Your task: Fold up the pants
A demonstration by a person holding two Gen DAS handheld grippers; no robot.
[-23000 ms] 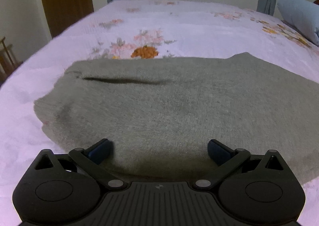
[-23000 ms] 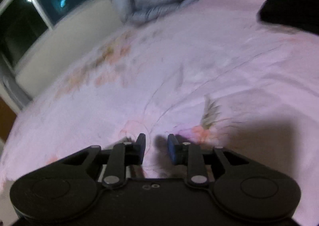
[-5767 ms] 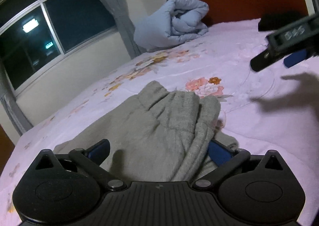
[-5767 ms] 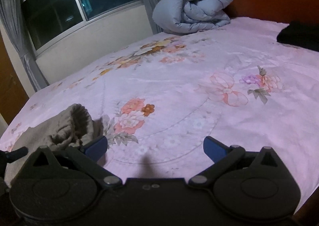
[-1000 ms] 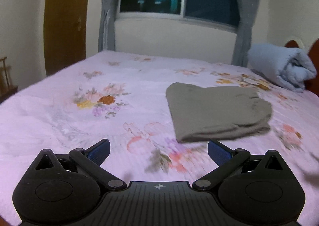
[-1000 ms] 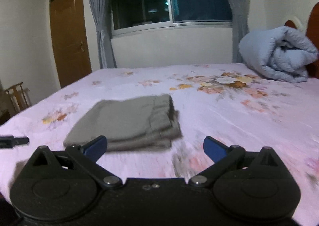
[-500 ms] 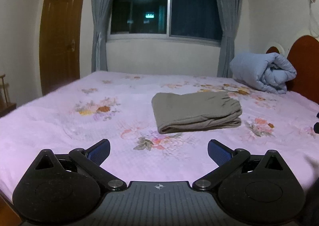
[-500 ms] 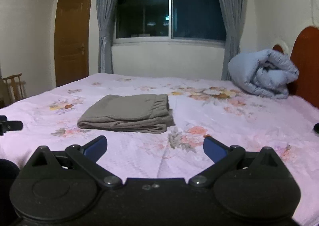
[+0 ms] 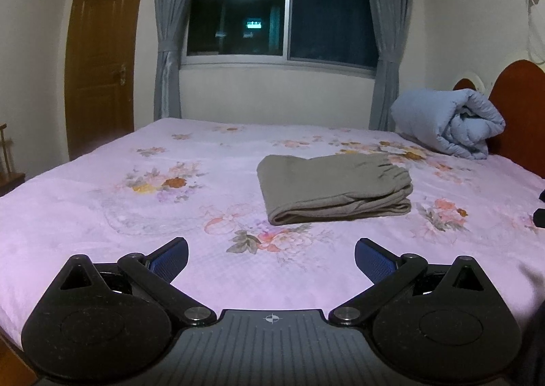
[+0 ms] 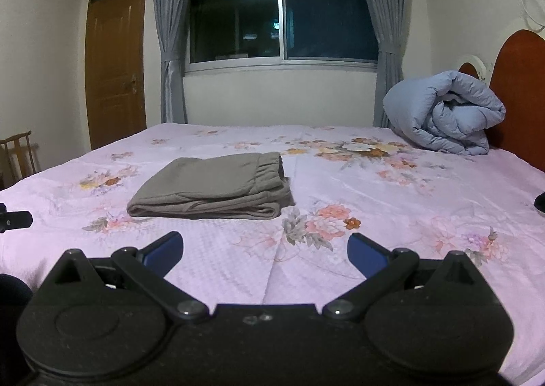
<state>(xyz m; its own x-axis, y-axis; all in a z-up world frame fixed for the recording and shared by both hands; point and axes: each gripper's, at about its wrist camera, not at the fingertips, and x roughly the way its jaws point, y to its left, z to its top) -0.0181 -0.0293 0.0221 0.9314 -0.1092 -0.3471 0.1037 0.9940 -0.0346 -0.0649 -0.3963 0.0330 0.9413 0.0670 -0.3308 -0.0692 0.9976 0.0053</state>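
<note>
The grey pants [image 9: 332,187] lie folded into a flat rectangular stack on the pink flowered bed sheet [image 9: 170,215]; they also show in the right wrist view [image 10: 214,185], waistband to the right. My left gripper [image 9: 270,258] is open and empty, held well back from the pants near the bed's front edge. My right gripper [image 10: 264,250] is open and empty, also well back from the pants. Nothing touches the pants.
A rolled light-blue duvet [image 9: 449,122] lies at the far right by the red-brown headboard [image 10: 521,86]. A window with grey curtains [image 9: 282,15] is behind the bed. A wooden door [image 9: 98,62] and a chair [image 10: 18,151] stand at the left.
Both grippers have pulled back and levelled; the view has steadied. The folded pants lie still on the bed.
</note>
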